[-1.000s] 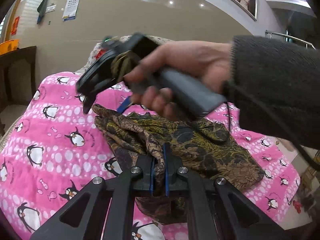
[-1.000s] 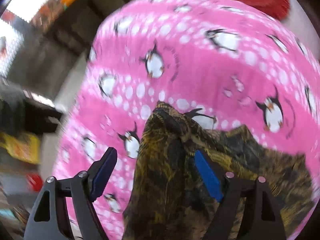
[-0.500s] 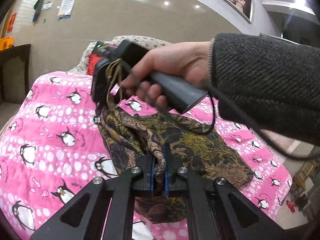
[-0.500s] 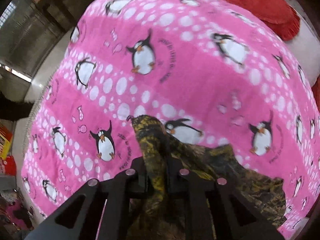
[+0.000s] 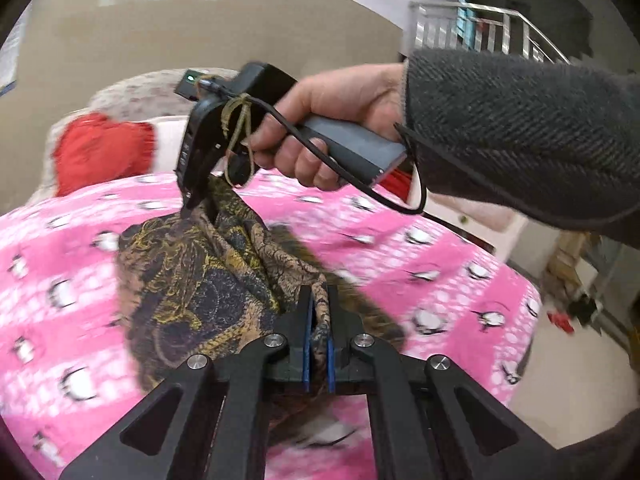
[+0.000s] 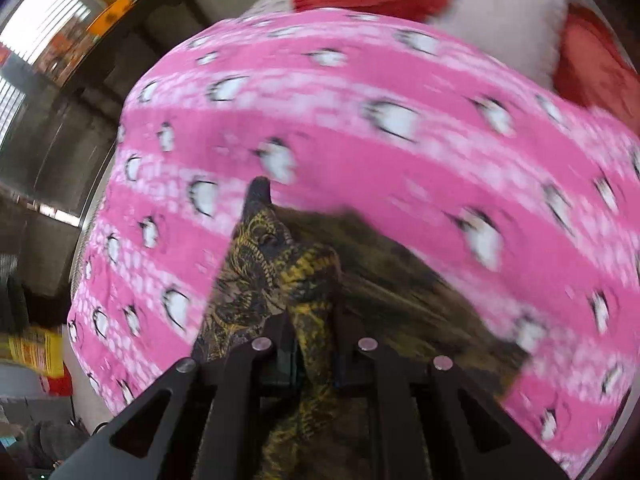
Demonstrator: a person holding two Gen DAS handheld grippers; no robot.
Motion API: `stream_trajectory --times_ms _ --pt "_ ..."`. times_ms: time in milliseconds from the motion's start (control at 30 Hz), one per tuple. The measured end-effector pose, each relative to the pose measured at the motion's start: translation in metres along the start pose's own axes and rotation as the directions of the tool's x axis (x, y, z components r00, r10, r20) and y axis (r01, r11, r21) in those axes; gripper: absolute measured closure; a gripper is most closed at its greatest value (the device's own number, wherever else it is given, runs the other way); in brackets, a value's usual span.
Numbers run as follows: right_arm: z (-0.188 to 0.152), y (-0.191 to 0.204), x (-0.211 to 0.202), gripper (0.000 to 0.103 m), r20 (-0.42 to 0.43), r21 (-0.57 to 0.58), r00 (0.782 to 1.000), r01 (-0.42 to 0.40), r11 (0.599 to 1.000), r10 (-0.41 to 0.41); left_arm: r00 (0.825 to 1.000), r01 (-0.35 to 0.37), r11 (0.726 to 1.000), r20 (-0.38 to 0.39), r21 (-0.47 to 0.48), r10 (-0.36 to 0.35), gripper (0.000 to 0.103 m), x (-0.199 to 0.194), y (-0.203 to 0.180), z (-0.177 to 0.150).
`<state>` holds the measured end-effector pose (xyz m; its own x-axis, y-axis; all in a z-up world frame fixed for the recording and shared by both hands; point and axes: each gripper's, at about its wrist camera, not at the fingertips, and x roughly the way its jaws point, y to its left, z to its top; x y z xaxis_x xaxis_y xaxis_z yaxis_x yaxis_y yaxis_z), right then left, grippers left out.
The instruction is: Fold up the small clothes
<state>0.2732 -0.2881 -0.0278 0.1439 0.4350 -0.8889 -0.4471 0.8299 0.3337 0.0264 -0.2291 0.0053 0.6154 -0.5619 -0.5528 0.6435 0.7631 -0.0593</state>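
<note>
A small dark garment (image 5: 192, 288) with a brown and yellow pattern is lifted off a pink penguin blanket (image 5: 72, 288). My left gripper (image 5: 318, 320) is shut on one bunched edge of it. My right gripper (image 5: 196, 204), held by a hand in a grey sleeve, is shut on another edge further back, and the cloth hangs stretched between the two. In the right wrist view the right gripper (image 6: 314, 328) pinches a fold of the garment (image 6: 260, 264), which drapes down over the blanket (image 6: 400, 168).
A red cushion (image 5: 100, 152) and a pale cushion (image 6: 508, 28) lie at the head of the bed. Dark furniture (image 6: 132, 40) stands beyond the bed's left edge. A metal railing (image 5: 488, 32) is at the far right. The floor (image 5: 560, 380) lies beyond the bed's right edge.
The right gripper has closed on the garment's edge. Both grippers have lifted the cloth off the blanket and the views have swung; the frames are motion-blurred.
</note>
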Motion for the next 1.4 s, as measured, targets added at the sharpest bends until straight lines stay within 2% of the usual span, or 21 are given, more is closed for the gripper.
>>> stream_trajectory --times_ms 200,333,367,433,533,567,600,667,733,800,867,933,967,1000,1067,1100,1200,1233,1267,1333,1400 --pt "-0.041 -0.08 -0.016 0.092 0.032 0.1 0.999 -0.027 0.995 0.024 0.994 0.06 0.997 -0.094 0.042 -0.056 0.103 0.062 -0.042 0.002" --pt "-0.052 -0.115 0.001 0.09 0.061 0.132 0.997 -0.049 0.99 0.042 0.982 0.054 0.997 -0.185 0.048 -0.044 0.103 0.104 -0.051 -0.012" --pt "-0.055 -0.12 0.005 0.086 0.07 0.143 0.997 -0.045 0.989 0.035 0.973 0.062 0.997 -0.224 0.036 -0.052 0.103 0.113 -0.052 -0.018" --pt "-0.062 -0.136 0.022 0.074 0.087 0.204 0.996 -0.031 0.978 0.014 0.96 0.073 0.997 -0.27 0.013 -0.067 0.103 0.117 -0.053 -0.025" --pt "-0.073 -0.146 0.016 0.073 0.167 0.258 0.983 -0.113 0.96 0.071 0.954 0.105 0.994 -0.283 0.0 -0.101 0.103 0.095 -0.057 -0.029" --pt "-0.081 -0.146 0.0 0.073 0.235 0.264 0.968 -0.154 0.952 0.091 0.955 0.115 0.993 -0.273 -0.02 -0.116 0.103 0.079 -0.054 -0.027" --pt "-0.087 -0.145 -0.013 0.072 0.285 0.261 0.953 -0.175 0.949 0.097 0.958 0.119 0.992 -0.258 -0.041 -0.126 0.103 0.065 -0.048 -0.026" --pt "-0.107 -0.134 -0.047 0.06 0.374 0.219 0.925 -0.152 0.964 0.061 0.974 0.079 0.992 -0.203 -0.093 -0.097 0.103 0.03 -0.027 -0.025" --pt "-0.132 -0.11 -0.074 0.052 0.438 0.117 0.898 -0.108 0.987 0.046 0.989 -0.02 0.99 -0.145 -0.142 -0.001 0.103 0.003 0.001 -0.024" --pt "-0.172 -0.07 -0.088 0.045 0.474 -0.081 0.871 -0.101 0.992 0.127 0.99 -0.095 0.972 -0.125 -0.214 0.07 0.103 -0.006 0.029 -0.028" --pt "-0.201 -0.037 -0.081 0.044 0.45 -0.215 0.879 -0.065 0.974 0.158 0.977 -0.16 0.939 -0.187 -0.303 0.106 0.103 0.004 0.057 -0.039" --pt "-0.225 -0.008 -0.053 0.046 0.376 -0.312 0.919 0.008 0.95 0.115 0.952 -0.187 0.926 -0.294 -0.329 0.087 0.103 0.03 0.067 -0.061" --pt "-0.231 -0.002 -0.043 0.049 0.352 -0.334 0.93 0.02 0.942 0.105 0.941 -0.179 0.914 -0.336 -0.364 0.05 0.103 0.043 0.071 -0.075" --pt "-0.239 0.001 -0.023 0.056 0.31 -0.363 0.947 0.036 0.931 0.084 0.954 -0.153 0.908 -0.298 -0.389 0.033 0.103 0.042 0.071 -0.081" --pt "-0.257 -0.01 0.02 0.059 0.237 -0.343 0.971 0.108 0.933 -0.025 0.952 -0.159 0.911 -0.304 -0.381 0.038 0.103 0.04 0.067 -0.079" --pt "-0.261 -0.014 0.017 0.06 0.283 -0.331 0.959 0.091 0.939 0.007 0.951 -0.153 0.915 -0.308 -0.373 0.033 0.103 0.036 0.066 -0.074" --pt "-0.254 -0.019 0.001 0.06 0.253 -0.274 0.967 0.043 0.961 0.029 0.967 -0.14 0.915 -0.25 -0.377 0.045 0.103 0.023 0.07 -0.051" --pt "-0.25 -0.016 -0.009 0.06 0.269 -0.279 0.963 0.048 0.959 0.03 0.973 -0.148 0.913 -0.22 -0.381 0.066 0.103 0.019 0.077 -0.04" --pt "-0.243 -0.01 -0.025 0.06 0.324 -0.285 0.946 0.092 0.954 0.006 0.975 -0.17 0.906 -0.2 -0.388 0.098 0.103 0.02 0.086 -0.026" --pt "-0.228 -0.007 -0.04 0.06 0.38 -0.259 0.925 0.123 0.958 -0.016 0.971 -0.21 0.885 -0.197 -0.416 0.138 0.103 0.033 0.107 -0.008" --pt "-0.206 -0.007 -0.045 0.06 0.428 -0.194 0.901 0.164 0.967 -0.067 0.955 -0.241 0.872 -0.266 -0.425 0.134 0.103 0.065 0.124 -0.006"
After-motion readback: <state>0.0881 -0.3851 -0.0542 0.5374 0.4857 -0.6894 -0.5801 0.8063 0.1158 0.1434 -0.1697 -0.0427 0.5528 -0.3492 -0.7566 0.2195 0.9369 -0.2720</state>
